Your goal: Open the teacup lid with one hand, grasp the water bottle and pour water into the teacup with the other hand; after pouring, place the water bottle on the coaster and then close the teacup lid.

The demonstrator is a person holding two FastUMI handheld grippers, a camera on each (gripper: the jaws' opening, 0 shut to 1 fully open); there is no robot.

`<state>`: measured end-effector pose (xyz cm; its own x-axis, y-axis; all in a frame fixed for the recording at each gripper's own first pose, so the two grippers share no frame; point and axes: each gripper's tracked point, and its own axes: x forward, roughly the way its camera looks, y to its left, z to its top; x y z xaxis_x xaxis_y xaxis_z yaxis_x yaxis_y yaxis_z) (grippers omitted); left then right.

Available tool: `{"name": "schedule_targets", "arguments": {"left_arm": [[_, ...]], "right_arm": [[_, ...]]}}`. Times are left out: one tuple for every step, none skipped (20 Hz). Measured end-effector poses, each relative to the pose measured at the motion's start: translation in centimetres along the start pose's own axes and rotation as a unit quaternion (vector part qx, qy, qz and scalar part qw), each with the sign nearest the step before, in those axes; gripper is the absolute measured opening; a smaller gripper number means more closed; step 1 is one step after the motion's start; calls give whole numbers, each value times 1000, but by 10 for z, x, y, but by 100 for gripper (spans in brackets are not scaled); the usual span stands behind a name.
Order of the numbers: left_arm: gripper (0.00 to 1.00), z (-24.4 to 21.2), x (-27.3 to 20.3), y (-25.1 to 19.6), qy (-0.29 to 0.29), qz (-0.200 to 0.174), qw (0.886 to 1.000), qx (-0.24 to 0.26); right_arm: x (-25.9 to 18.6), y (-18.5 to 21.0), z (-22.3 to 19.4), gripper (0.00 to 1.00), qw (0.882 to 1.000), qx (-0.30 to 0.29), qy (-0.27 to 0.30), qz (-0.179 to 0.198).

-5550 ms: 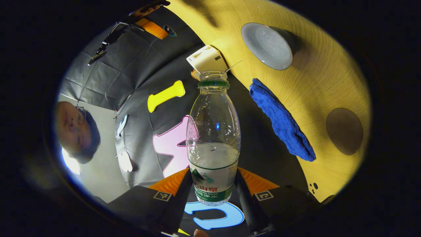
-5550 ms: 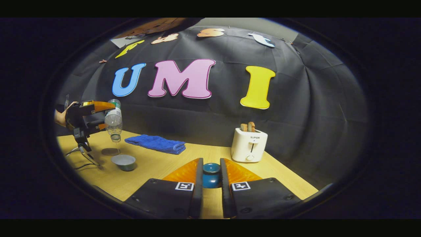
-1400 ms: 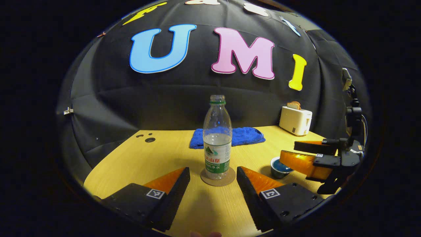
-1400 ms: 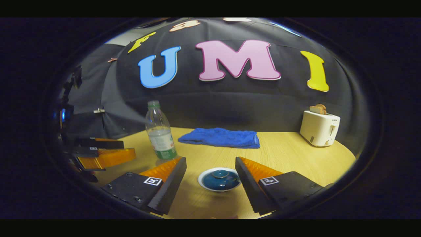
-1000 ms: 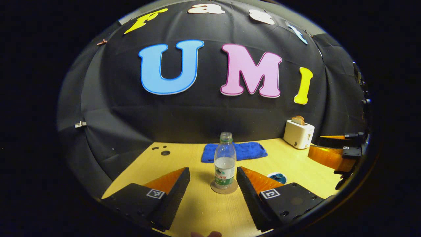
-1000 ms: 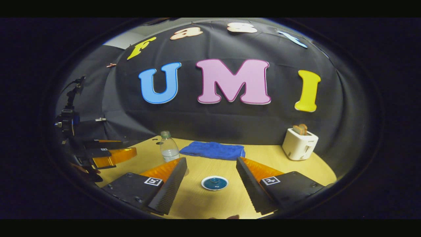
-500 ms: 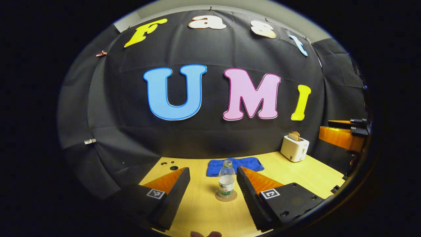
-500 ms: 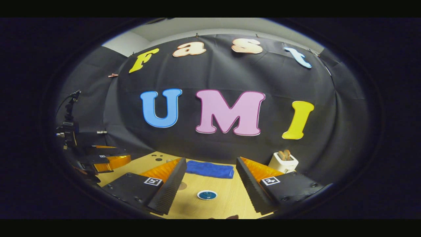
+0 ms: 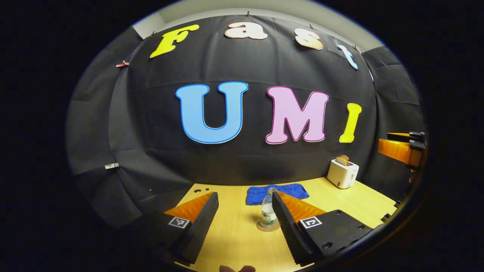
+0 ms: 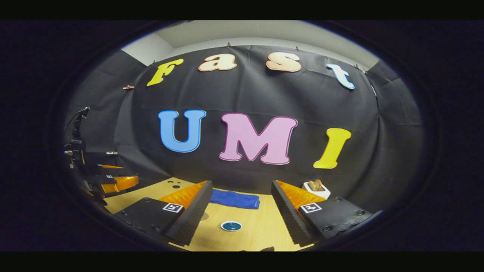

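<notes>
Water bottle [image 9: 268, 213]: clear plastic, uncapped, part full, green-and-white label too small to read. It stands upright on the round coaster [image 9: 267, 227] on the wooden surface [image 9: 234, 238], well ahead of the left gripper [image 9: 245, 219], whose jaws are spread wide and hold nothing. Teacup [image 10: 231, 226]: small, lid on, dark blue top, pale rim, seen far off between the released jaws of the right gripper [image 10: 242, 211]. Blue towel [image 10: 234, 199] and white toaster [image 9: 342, 173] sit near the back; toaster lettering is unreadable.

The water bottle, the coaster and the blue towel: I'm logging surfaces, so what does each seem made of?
Water bottle: clear glossy plastic, see-through.
Coaster: flat matte disc, maybe cork or card.
Blue towel: soft, folded cloth.
</notes>
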<state>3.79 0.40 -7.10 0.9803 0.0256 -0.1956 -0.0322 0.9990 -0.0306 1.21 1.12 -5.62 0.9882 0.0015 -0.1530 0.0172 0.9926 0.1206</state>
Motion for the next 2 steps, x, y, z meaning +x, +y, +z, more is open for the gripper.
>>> {"name": "schedule_targets", "arguments": {"left_arm": [[90, 0, 0, 0, -1, -4, 1000, 1], [90, 0, -1, -1, 0, -9, 1000, 0]], "right_arm": [[0, -2, 3, 96, 1000, -2, -3, -5], [-1, -1, 3, 96, 1000, -2, -3, -8]]}}
